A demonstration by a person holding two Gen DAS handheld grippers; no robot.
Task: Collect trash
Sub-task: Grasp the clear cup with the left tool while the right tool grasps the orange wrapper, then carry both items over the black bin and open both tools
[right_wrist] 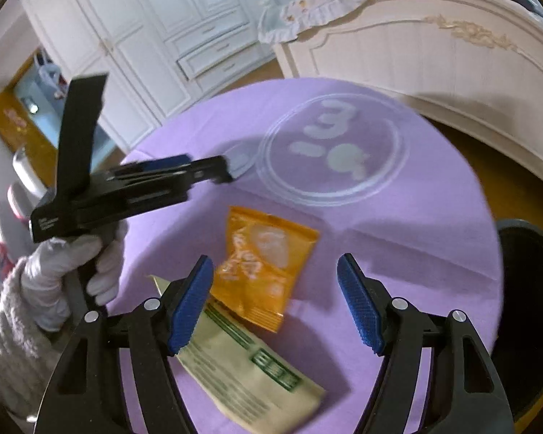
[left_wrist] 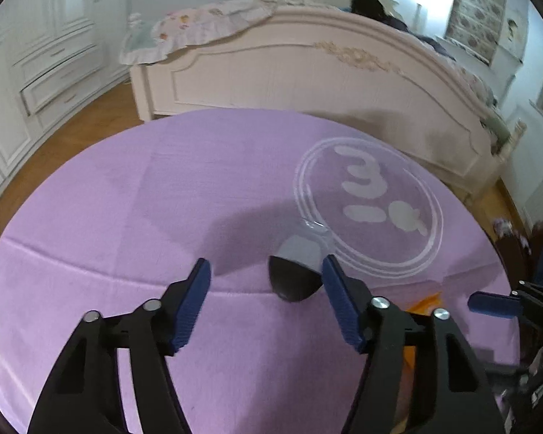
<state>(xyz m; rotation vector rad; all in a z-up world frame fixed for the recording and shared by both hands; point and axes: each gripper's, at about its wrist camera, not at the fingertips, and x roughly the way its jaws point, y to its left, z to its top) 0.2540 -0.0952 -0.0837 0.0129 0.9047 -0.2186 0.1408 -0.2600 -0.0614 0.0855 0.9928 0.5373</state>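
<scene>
An orange snack wrapper point(right_wrist: 266, 267) lies on the purple round table point(right_wrist: 434, 224); a beige packet with green print point(right_wrist: 249, 376) lies just in front of it. My right gripper point(right_wrist: 275, 300) is open, hovering above these two with the orange wrapper between its jaws in view. My left gripper point(left_wrist: 266, 300) is open over the table near a small dark, rounded object with a clear plastic part point(left_wrist: 295, 275), which sits by its right finger. The left gripper also shows in the right wrist view point(right_wrist: 213, 170), held by a gloved hand. A corner of the orange wrapper point(left_wrist: 425, 303) shows beyond the left gripper.
A clear round lid printed with a white "3" point(right_wrist: 335, 152) lies on the table's far side, also in the left wrist view point(left_wrist: 369, 202). A dark bin point(right_wrist: 528, 307) stands at the table's right edge. A white bed footboard point(left_wrist: 307, 72) and white wardrobes point(right_wrist: 155, 36) stand behind.
</scene>
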